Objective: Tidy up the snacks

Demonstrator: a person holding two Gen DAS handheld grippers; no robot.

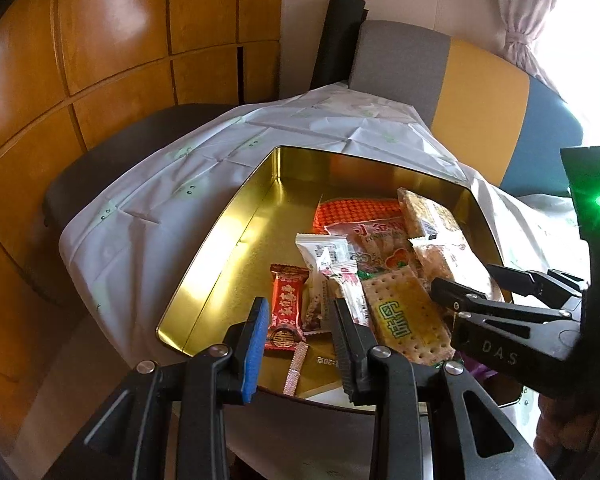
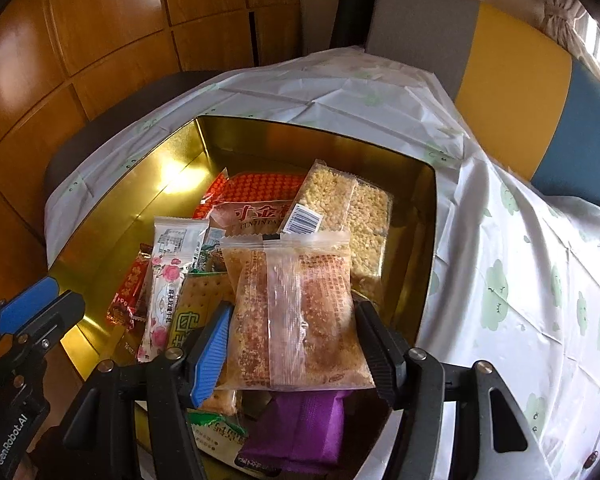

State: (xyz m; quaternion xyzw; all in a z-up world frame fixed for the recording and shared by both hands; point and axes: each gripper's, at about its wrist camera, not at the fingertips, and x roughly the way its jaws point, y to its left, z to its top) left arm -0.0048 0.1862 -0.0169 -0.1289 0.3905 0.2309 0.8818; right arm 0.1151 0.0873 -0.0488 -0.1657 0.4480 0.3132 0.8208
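Note:
A gold tin box (image 1: 236, 224) (image 2: 112, 216) on the covered table holds several snacks: a red candy (image 1: 287, 300), a white rose-print bar (image 2: 168, 280), a green-label cracker (image 1: 404, 316), an orange packet (image 2: 268, 188) and a rice-crisp pack (image 2: 348, 208). My right gripper (image 2: 296, 332) is over the tin's near side, shut on a clear bag of golden crisp cake (image 2: 300, 300). It shows in the left wrist view (image 1: 472, 284). My left gripper (image 1: 300, 332) is open and empty above the red candy and the white bar.
A white tablecloth with green prints (image 2: 520, 260) covers the round table. A purple packet (image 2: 300, 428) and a green packet (image 2: 216, 432) lie under the right gripper. A grey, yellow and blue chair back (image 1: 484, 96) stands behind. Wooden panels (image 1: 100, 40) are at left.

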